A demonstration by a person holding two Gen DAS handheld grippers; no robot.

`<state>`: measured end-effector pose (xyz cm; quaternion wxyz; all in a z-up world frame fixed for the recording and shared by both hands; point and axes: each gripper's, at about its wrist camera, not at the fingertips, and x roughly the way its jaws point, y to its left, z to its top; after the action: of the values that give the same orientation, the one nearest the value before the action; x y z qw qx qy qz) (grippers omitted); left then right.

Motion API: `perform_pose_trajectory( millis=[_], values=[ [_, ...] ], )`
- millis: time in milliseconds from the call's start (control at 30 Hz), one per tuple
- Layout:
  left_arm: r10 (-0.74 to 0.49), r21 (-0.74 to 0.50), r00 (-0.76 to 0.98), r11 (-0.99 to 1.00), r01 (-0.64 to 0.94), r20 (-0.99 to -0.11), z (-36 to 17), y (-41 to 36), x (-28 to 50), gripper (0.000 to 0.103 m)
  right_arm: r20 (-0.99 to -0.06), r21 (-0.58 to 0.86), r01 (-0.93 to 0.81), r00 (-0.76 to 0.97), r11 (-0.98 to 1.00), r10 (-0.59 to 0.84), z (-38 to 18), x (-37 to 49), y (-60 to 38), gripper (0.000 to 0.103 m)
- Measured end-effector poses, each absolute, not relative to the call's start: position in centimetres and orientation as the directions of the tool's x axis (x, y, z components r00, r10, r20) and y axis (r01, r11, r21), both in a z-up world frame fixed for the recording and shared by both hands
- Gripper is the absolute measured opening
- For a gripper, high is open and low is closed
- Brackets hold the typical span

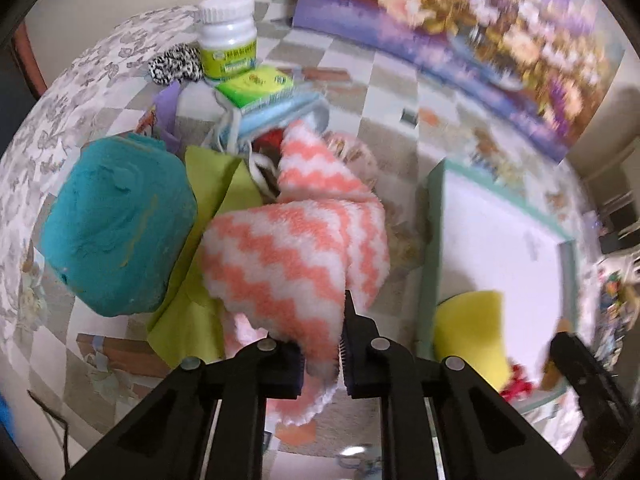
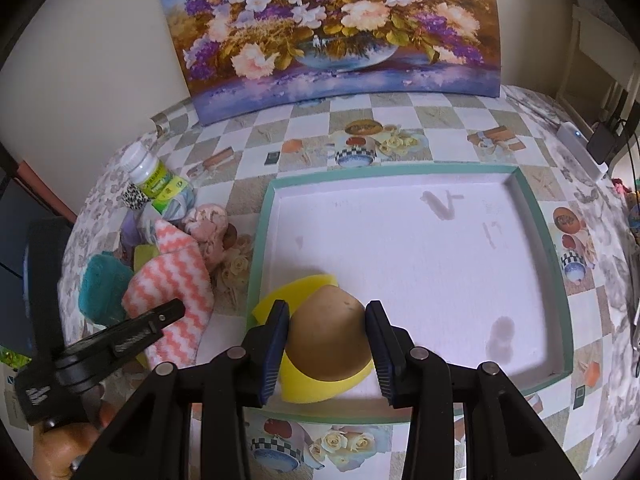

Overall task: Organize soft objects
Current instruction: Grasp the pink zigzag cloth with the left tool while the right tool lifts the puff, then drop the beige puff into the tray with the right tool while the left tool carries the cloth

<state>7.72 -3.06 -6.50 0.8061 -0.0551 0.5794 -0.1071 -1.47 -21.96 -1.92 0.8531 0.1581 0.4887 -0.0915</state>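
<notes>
The left gripper (image 1: 322, 356) pinches a corner of the fluffy pink-and-white towel (image 1: 288, 248) beside the green tray (image 2: 560, 264), while the right gripper (image 2: 326, 344) squeezes a light, squishy brown sponge (image 2: 328, 336) inside that tray, on a yellow sponge (image 2: 304, 392).

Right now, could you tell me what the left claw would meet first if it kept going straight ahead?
The left claw already grips the pink zigzag cloth; straight on, it would probably push into that cloth's bunched folds.
</notes>
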Motion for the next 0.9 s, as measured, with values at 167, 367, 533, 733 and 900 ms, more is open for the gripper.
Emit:
perform_pose_trajectory(
  millis=[167,367,533,733,900],
  values=[
    [-0.315,-0.294,0.368,0.949,0.114,-0.875,-4.0,-2.2,7.1,0.014,-0.845,0.196,0.309,0.535,0.931,0.0,-1.0,-1.6,-22.2,0.042],
    [-0.403,-0.371,0.429,0.915,0.159,-0.808,0.1,-2.2,6.6,0.014,-0.799,0.207,0.307,0.601,0.929,-0.02,2.2,-2.0,-22.8,0.042],
    [-0.463,-0.406,0.444,0.886,0.224,-0.767,3.6,-4.0,6.6,0.014,-0.758,0.208,0.334,0.65,0.919,-0.065,5.4,-1.7,-24.9,0.042],
    [-0.495,-0.399,0.439,0.868,0.296,-0.75,6.1,-8.8,7.0,0.014,-0.753,0.24,0.415,0.65,0.878,-0.101,5.3,-1.0,-29.0,0.042],
    [-0.49,-0.377,0.386,0.864,0.334,-0.782,4.4,-14.2,7.4,0.014,-0.823,0.215,0.508,0.554,0.834,-0.125,1.0,-0.8,-32.3,0.042]
  ],
)
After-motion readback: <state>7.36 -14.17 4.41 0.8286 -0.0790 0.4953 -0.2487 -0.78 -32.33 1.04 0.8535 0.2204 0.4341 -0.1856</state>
